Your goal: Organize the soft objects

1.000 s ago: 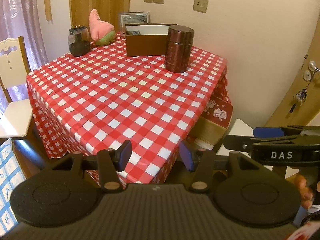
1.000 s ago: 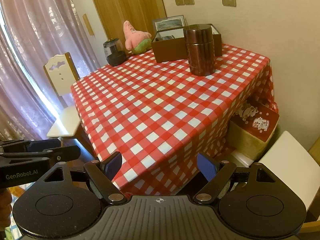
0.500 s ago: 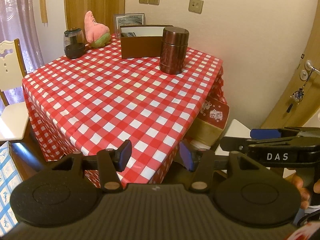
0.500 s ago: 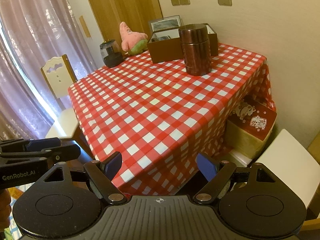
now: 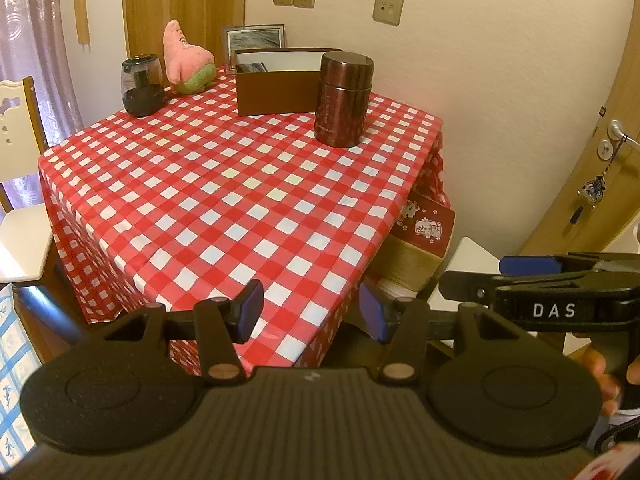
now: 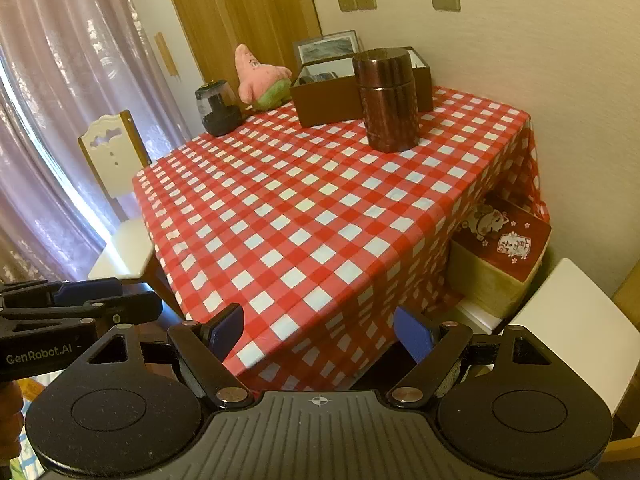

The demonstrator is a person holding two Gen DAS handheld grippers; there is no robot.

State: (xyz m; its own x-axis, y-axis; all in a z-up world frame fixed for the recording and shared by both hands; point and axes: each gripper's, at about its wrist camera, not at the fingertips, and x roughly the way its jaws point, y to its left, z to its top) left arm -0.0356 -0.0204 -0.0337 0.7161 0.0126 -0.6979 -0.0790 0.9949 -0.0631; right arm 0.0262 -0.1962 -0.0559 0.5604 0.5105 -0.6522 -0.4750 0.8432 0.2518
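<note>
- The pink plush star [image 5: 185, 58] with its green bottom sat at the far end of the table [image 5: 224, 184], near the back corner, leaning upright in front of the wooden door panel.
- Just to its left in my left camera stood a small dark jar with a clear top [image 5: 142, 87], close beside the plush; I could not tell whether the two touched.
- On the plush's other side lay an open brown box [image 5: 276, 90], with something dark inside its left end, too small for me to make out.
- A framed picture [image 5: 254, 38] leaned against the wall behind the box.
- A tall brown lidded canister [image 5: 344, 98] stood in front of the box's right end, nearer to me than the plush.
- The red-and-white checked cloth covered the whole table, and the wide stretch between the canister and the near edge lay bare.
- My left gripper [image 5: 310, 312] hung over the near corner of the table, well apart from the plush, its blue-padded jaws parted with nothing between them.
- My right gripper [image 6: 318, 334] was held the same way just off the near edge, jaws spread wider and likewise holding nothing.
- A white chair [image 6: 120, 208] stood at the left side by the curtain, and a red printed box [image 6: 508, 236] sat under the table's right edge.
</note>
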